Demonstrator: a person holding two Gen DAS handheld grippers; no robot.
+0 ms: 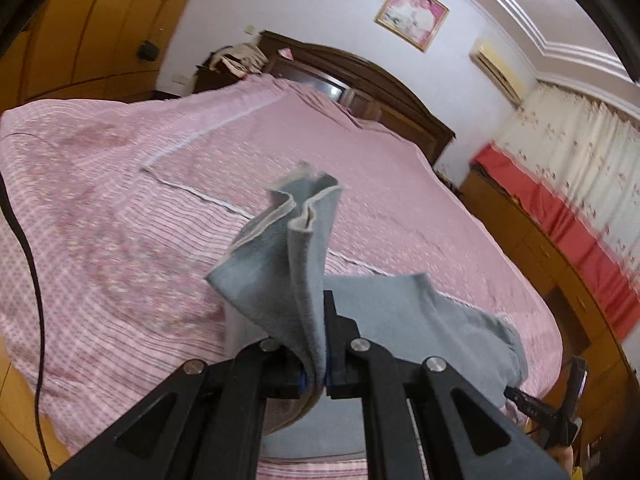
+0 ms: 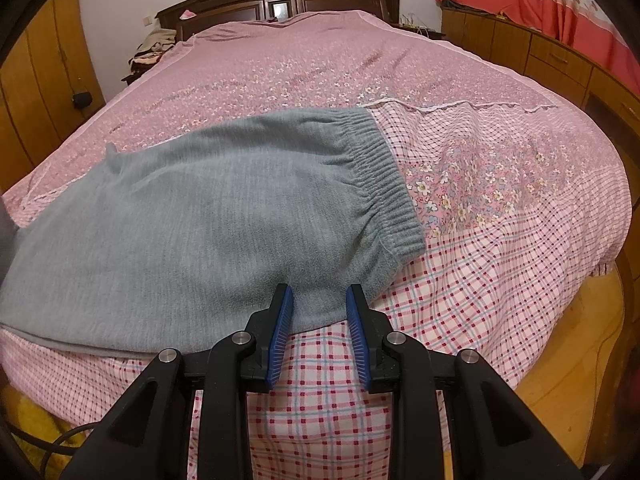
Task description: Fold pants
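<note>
The grey fleece pants [image 2: 192,216] lie spread across the near part of the bed with the pink floral and checked cover [image 2: 500,184], the ribbed elastic waistband [image 2: 384,176] toward the right and the legs running off to the left. The left hand-held gripper [image 1: 322,344] is clenched on a bunched end of that grey fabric [image 1: 296,248], which stands up out of the closed jaws with its pale hem edge showing, lifted clear of the cover. The right hand-held gripper [image 2: 320,328] is released, its 2 blue-padded fingers [image 2: 282,332] spread apart and sitting at the near edge of the pants below the waistband, with nothing between them. The step in hand looks like carrying the leg end over toward the waistband to make a fold. To do it well, the left hand should keep the layers pinched together, travel low and level so the cloth does not drag or twist, and lay the hem square with the waistband; the right could pin or pinch the near edge so the body of the pants stays put. No containers show in either view; the only storage furniture is the wooden cabinets with drawers [image 2: 552,56] along the wall, shut, contents unseen.
</note>
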